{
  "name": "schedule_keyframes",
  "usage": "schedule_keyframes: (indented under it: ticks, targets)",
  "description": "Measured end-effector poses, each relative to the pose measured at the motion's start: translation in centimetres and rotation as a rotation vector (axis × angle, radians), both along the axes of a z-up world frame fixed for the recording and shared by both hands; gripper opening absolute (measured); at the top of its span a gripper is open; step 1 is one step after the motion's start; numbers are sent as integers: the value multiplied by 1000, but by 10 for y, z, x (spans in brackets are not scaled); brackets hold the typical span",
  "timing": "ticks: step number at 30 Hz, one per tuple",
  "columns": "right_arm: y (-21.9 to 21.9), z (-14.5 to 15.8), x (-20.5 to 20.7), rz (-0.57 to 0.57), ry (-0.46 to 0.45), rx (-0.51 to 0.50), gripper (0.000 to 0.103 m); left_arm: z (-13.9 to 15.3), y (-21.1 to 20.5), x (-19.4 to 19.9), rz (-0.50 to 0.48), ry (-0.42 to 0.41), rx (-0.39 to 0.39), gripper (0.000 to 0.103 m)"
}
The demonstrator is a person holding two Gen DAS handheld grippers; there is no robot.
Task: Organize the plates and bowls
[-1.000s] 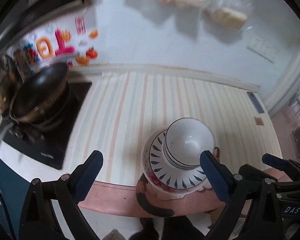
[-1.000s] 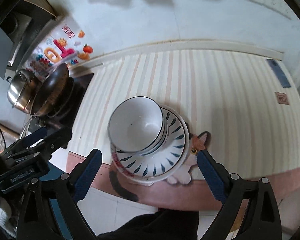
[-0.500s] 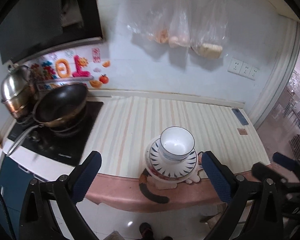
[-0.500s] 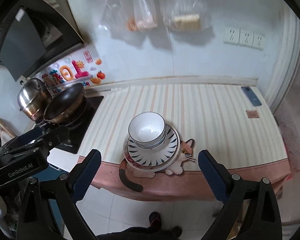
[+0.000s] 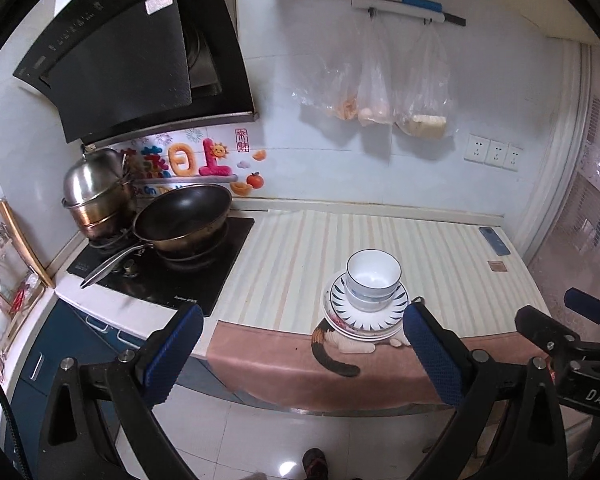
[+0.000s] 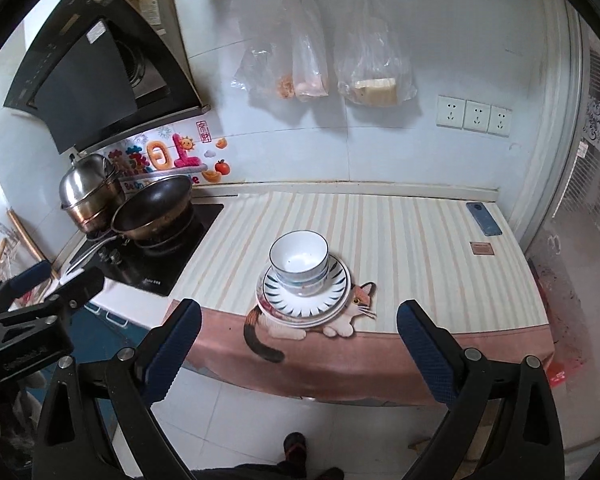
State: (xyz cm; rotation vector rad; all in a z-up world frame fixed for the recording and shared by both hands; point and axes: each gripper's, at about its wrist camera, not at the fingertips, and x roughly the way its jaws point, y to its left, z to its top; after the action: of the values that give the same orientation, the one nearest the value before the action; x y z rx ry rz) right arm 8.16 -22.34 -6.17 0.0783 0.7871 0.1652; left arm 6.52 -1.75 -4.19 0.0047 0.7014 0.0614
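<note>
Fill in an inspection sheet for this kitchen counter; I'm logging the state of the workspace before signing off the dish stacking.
Surface: counter under a striped cloth with a cat print at the front edge.
Job's things: bowls nested on stacked plates, near the front edge.
Clutter: phone and a small brown square at the counter's right end.
Grippers: left gripper and right gripper both open, empty, back from the counter.
Cables: nothing seen on the counter.
Surroundings: wok and steel pot on the hob, range hood, hanging bags, wall sockets.
</note>
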Motion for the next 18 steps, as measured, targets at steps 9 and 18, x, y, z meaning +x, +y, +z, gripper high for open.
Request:
schedule_keyframes:
  ticks: [9, 18]
  targets:
    - [-9, 4, -33, -5, -10, 4, 100, -2, -3, -27, 12, 8, -17, 103]
    - [-12, 6, -43, -14, -20, -4, 100, -3, -6, -36, 10, 7, -22, 103]
